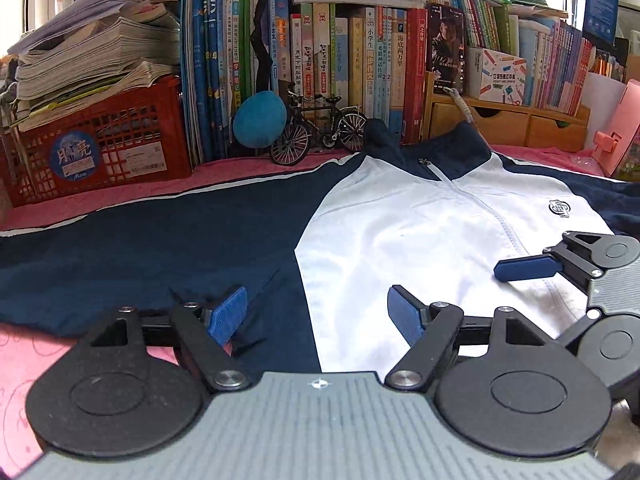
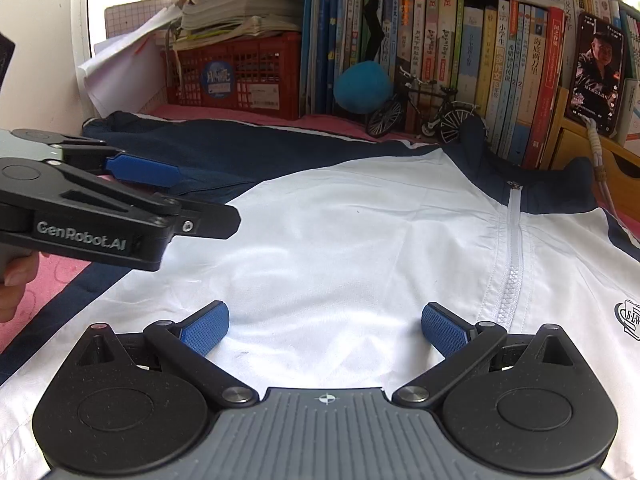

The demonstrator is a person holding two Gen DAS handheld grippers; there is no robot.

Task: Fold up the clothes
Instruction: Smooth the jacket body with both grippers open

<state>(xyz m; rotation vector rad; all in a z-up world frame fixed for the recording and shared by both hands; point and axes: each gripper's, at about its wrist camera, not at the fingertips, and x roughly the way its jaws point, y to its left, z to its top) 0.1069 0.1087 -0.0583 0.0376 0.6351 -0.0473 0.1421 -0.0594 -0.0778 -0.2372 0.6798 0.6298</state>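
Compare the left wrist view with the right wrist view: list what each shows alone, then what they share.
Left wrist only: a pink box at the far right.
Right wrist only: the hand holding the left gripper, and white paper sheets beside the crate.
Both: the jacket, open right gripper, red crate, toy bicycle, blue ball.

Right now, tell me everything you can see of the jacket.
The jacket lies flat and front-up on the pink cloth. Thin woven fabric, white chest, navy sleeves and collar, white zipper closed, a small crest on the chest. One navy sleeve spreads sideways. Both grippers are open above it; whether their fingers touch the fabric is unclear.
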